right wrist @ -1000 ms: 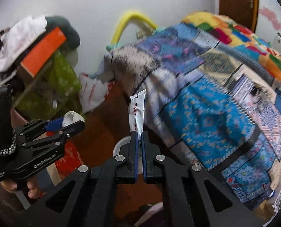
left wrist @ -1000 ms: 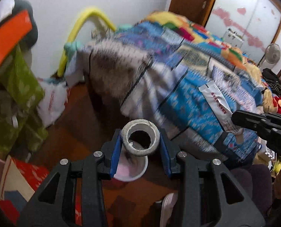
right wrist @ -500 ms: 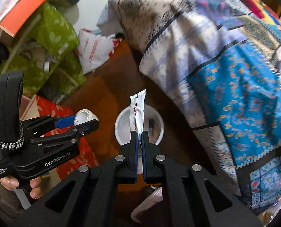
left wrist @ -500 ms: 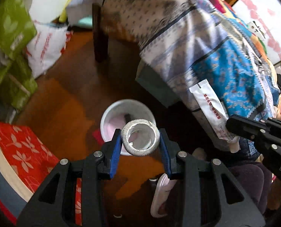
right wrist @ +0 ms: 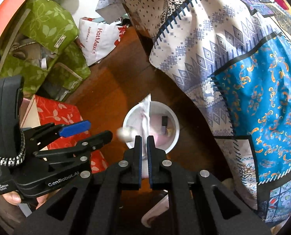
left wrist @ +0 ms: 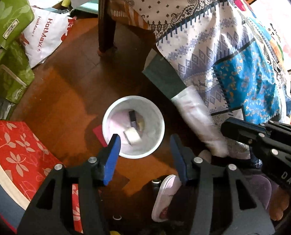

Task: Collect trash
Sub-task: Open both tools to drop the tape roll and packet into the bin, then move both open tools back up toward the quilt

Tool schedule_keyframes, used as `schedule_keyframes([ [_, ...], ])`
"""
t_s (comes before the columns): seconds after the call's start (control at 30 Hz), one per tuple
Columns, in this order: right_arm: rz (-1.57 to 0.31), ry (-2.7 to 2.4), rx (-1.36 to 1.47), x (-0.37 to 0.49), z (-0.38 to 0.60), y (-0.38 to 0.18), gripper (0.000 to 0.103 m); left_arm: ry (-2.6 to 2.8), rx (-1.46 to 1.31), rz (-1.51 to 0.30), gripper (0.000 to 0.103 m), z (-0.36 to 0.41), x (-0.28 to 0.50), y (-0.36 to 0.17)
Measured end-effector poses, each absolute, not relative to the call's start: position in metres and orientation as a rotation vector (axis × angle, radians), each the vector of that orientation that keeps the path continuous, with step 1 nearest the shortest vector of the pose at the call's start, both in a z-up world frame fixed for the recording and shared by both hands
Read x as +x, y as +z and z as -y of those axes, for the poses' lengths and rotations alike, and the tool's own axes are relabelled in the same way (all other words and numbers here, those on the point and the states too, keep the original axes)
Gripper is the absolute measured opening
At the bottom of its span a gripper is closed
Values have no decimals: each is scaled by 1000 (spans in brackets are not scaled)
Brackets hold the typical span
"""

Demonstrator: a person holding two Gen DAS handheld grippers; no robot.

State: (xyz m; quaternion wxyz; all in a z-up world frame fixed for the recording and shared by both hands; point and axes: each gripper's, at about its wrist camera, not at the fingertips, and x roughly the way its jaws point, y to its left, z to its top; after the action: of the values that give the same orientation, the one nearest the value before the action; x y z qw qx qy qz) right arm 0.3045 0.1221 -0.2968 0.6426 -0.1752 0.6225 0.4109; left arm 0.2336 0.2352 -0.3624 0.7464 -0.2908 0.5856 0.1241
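Right, the tape roll (left wrist: pixel 132 136) is loose and blurred over the mouth of the white waste bin (left wrist: pixel 106 115), so I take it to be dropping in, though the smear makes that hard to swear to. In the right wrist view it shows as a pale blur (right wrist: pixel 123 133) at the bin's near-left rim (right wrist: pixel 175 121). My left gripper (left wrist: pixel 144 146) hangs above the bin with its blue pads spread and opening, nothing pressed between them. Inside the bin I see a pinkish liner, a small dark rectangular item (left wrist: pixel 132 117) and a yellowish scrap beside it.

My right gripper (right wrist: pixel 143 144) is all but closed, its pads pinching the lower end of a white plastic sachet (right wrist: pixel 146 113) that stands up over the bin's opening. From the left wrist camera the same sachet (left wrist: pixel 198 117) is a long white blur to the right of the bin, with the right gripper's black body (left wrist: pixel 263 141) below it.

The bin stands on a brown wooden floor (left wrist: pixel 67 82), close to the hanging edge of a patchwork bedspread (left wrist: pixel 214 45) (white, lilac and bright blue panels). A dark wooden bed leg (left wrist: pixel 106 17) stands behind it. Further out to the left lie a white HotMax bag (left wrist: pixel 45 37), green leaf-print bags (left wrist: pixel 8 15) and a red floral box (left wrist: pixel 16 152). A pale slipper (left wrist: pixel 165 197) lies near the camera.
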Motion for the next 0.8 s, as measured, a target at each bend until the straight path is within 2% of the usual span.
schedule_keyframes([
  [0.03,-1422,930,-401,305,-122,-297,9,274,-637,-1281,51,-236,233,-362],
  [0.17,-1417,931,-396,306,-118,-294,34,285,-636,-1266,51,-239,228,-356],
  [0.2,-1412,934,-392,306,-117,-292,36,286,-637,-1258,51,-239,226,-353],
  [0.5,-1278,953,-393,294,-96,-252,36,317,-587,-1167,51,-230,214,-307],
  [0.8,-1076,923,-311,285,-50,-183,36,301,-495,-1003,51,-195,206,-228],
])
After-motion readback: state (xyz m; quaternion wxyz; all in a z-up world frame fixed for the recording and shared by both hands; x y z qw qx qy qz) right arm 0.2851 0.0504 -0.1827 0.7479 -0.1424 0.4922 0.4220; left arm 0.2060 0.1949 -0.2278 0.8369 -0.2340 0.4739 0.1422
